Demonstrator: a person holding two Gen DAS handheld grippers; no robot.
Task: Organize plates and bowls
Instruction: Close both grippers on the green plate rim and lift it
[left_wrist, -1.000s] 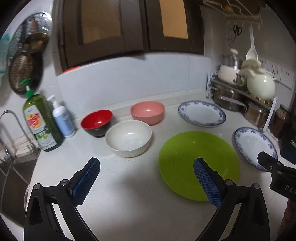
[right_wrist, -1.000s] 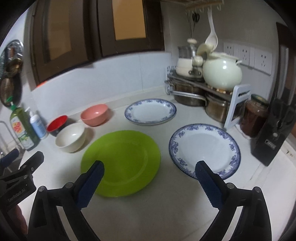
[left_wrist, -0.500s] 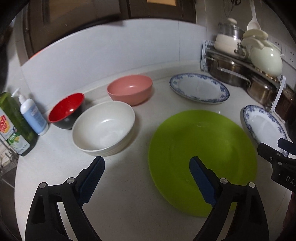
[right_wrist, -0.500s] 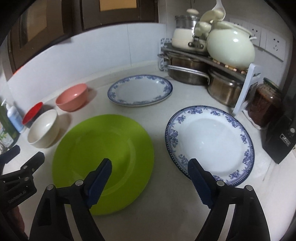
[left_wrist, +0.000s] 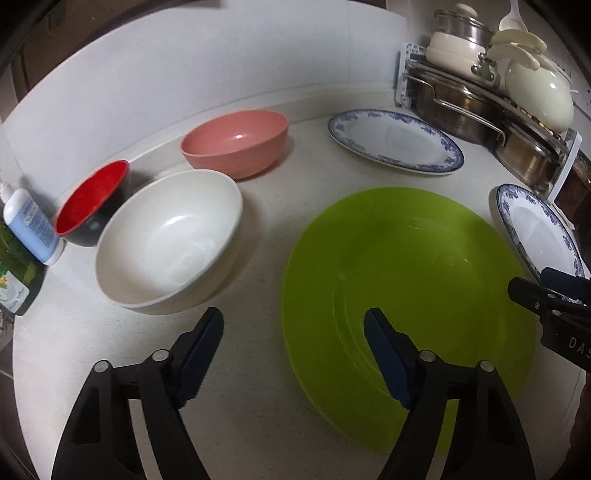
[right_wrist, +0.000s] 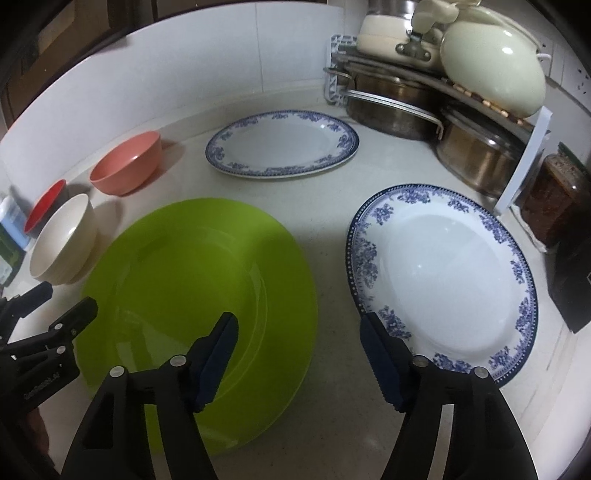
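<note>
White bench (left_wrist: 258, 424), corner position. Centre: large green plate (left_wrist: 406, 295). Left of it: cream bowl (left_wrist: 166, 236), with red bowl (left_wrist: 92, 199) and pink bowl (left_wrist: 236, 142) farther back. Far right: blue-rimmed plate (right_wrist: 282, 144); near right: a second blue-rimmed plate (right_wrist: 443, 273), just beside the green one. Pot rack (right_wrist: 424, 92) in the far right corner. Left claw (left_wrist: 293, 321): jaws closing, still apart, astride the green plate's left rim, gripping nothing. Right claw (right_wrist: 299, 332): jaws closing, still apart, over the gap between green and near plate, gripping nothing.
</note>
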